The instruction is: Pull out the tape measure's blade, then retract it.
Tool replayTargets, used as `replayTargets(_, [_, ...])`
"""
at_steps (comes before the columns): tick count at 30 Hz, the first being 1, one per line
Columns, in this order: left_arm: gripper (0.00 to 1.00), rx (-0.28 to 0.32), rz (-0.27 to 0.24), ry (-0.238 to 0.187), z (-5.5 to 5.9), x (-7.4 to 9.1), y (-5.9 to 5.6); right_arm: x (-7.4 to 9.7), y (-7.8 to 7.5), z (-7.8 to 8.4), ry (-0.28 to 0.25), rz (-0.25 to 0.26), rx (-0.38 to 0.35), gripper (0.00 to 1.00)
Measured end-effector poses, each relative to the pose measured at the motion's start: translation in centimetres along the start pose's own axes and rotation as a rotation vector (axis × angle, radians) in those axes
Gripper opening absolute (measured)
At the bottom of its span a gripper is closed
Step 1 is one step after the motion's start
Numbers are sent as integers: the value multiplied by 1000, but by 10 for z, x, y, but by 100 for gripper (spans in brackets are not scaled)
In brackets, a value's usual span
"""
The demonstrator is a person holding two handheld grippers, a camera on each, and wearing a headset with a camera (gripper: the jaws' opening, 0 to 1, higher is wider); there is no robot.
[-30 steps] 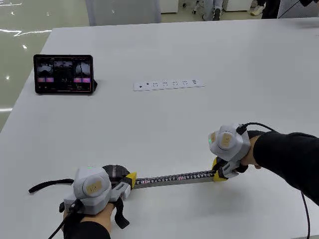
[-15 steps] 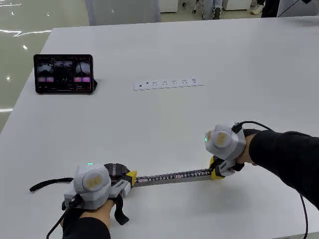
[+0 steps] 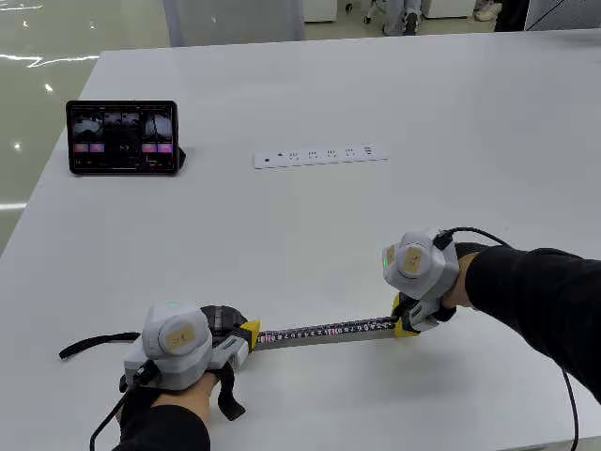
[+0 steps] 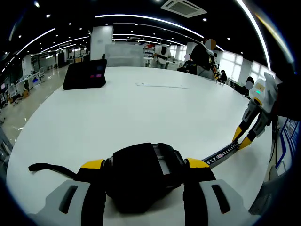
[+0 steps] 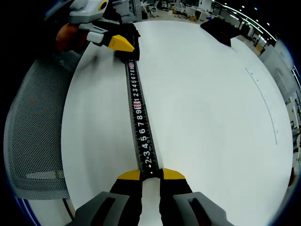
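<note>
**Q:** Where is the tape measure located, and how is it held?

**A:** The tape measure is found on the white surface, near the front edge and at the left in the head view. Its black case is clamped between the yellow-tipped jaws of the left gripper, with one jaw pressed against each side. A black strap is attached to the case and is laid out to the left on the surface.

**Q:** What is the condition of the blade?

**A:** The blade is drawn out of the case toward the right and is stretched low along the surface between the two grippers. Whether it touches the surface along its whole length cannot be told. The printed scale is turned upward, and in the right gripper view the numerals are seen rising from the tip toward the case. The tip of the blade is pinched between the jaws of the right gripper, which are clenched on it. This gripper is held with its jaws angled down to the surface, and a dark sleeve is seen behind it.

**Q:** What else is placed on the surface?

**A:** A tablet with a lit screen is propped upright near the far left edge. A white power strip is laid flat to the right of the tablet, toward the middle. Both are well apart from the tape measure.
</note>
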State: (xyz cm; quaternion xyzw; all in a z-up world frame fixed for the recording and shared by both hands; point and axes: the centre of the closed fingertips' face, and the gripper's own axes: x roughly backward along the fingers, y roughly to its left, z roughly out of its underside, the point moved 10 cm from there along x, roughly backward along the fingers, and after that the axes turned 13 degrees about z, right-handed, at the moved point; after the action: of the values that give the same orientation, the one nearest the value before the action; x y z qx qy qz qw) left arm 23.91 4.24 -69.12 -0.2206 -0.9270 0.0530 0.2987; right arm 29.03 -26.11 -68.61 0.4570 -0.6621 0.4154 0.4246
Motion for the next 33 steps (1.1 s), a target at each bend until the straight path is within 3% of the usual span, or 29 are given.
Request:
replayTargets(10, [63, 6, 0, 8, 0, 0, 0, -3, -1, -5, -4, -8, 20, 9])
replayTargets(15, [63, 7, 1, 10, -1, 0, 0, -4, 0, -5, -12, -15, -33, 10])
replayTargets(17, [63, 8, 2, 11, -1, 0, 0, -4, 1, -7, -16, -14, -3, 10])
replayTargets(20, [63, 10, 4, 15, -1, 0, 0, -5, 3, -12, 2, 0, 28, 9])
replayTargets(22, [63, 10, 5, 16, -1, -1, 0, -4, 4, -14, 26, 1, -2, 9])
replayTargets(33, [63, 10, 9, 26, -1, -1, 1, -6, 3, -18, 18, -16, 0, 9])
